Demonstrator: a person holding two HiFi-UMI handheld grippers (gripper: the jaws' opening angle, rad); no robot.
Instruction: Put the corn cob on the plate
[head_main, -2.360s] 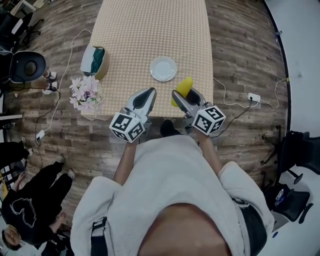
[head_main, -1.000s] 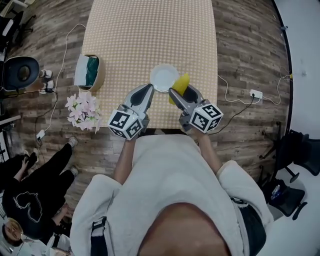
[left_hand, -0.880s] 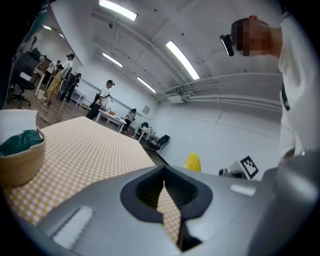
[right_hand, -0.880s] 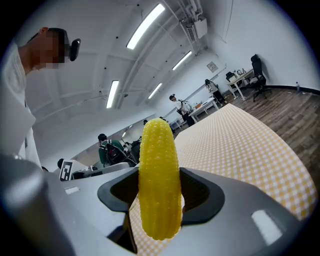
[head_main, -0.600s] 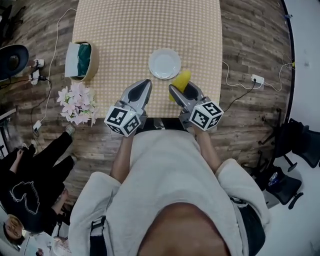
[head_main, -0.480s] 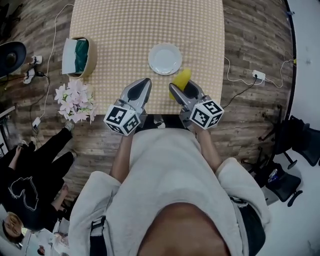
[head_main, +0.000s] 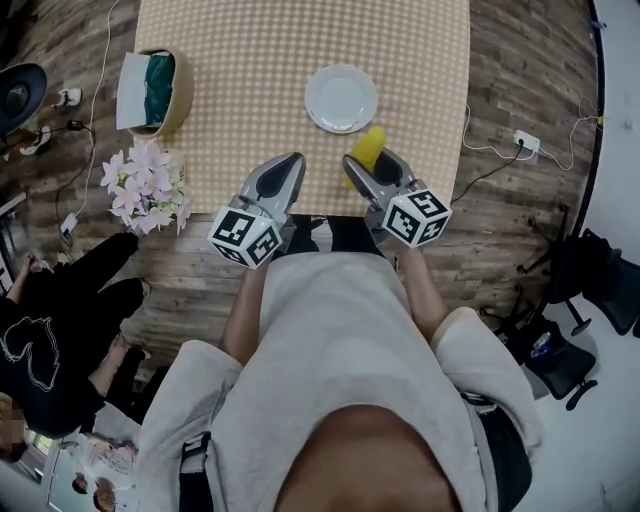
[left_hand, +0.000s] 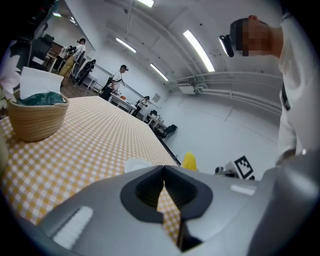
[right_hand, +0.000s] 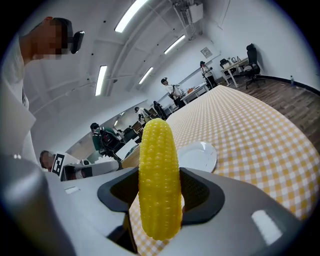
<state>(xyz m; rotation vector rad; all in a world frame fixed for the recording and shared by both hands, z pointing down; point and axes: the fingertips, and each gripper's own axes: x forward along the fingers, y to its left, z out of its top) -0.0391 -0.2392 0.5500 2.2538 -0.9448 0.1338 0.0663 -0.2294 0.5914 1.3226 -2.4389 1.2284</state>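
Note:
A yellow corn cob (right_hand: 159, 175) stands upright between the jaws of my right gripper (right_hand: 160, 197), which is shut on it. In the head view the corn cob (head_main: 370, 147) hangs over the near edge of the checked table (head_main: 250, 60). It is just short of the empty white plate (head_main: 341, 98), which lies a little further in. That plate (right_hand: 197, 156) shows behind the cob, slightly right. My left gripper (head_main: 288, 165) hovers to the left of the right one, its jaws shut with nothing in them. From the left gripper (left_hand: 164, 174) view, the plate (left_hand: 137, 165) and the corn cob (left_hand: 189, 161) appear ahead.
A woven basket (head_main: 160, 88) with green cloth and white paper sits at the table's left edge. Pink flowers (head_main: 140, 185) stand by the near left corner. A power strip (head_main: 527, 142) with cables lies on the wood floor at right. A person in black (head_main: 45, 330) is at left.
Both grippers have sunk toward the table's near edge, the right one still holding the cob. The view has shifted, so the plate and basket sit higher in the picture.

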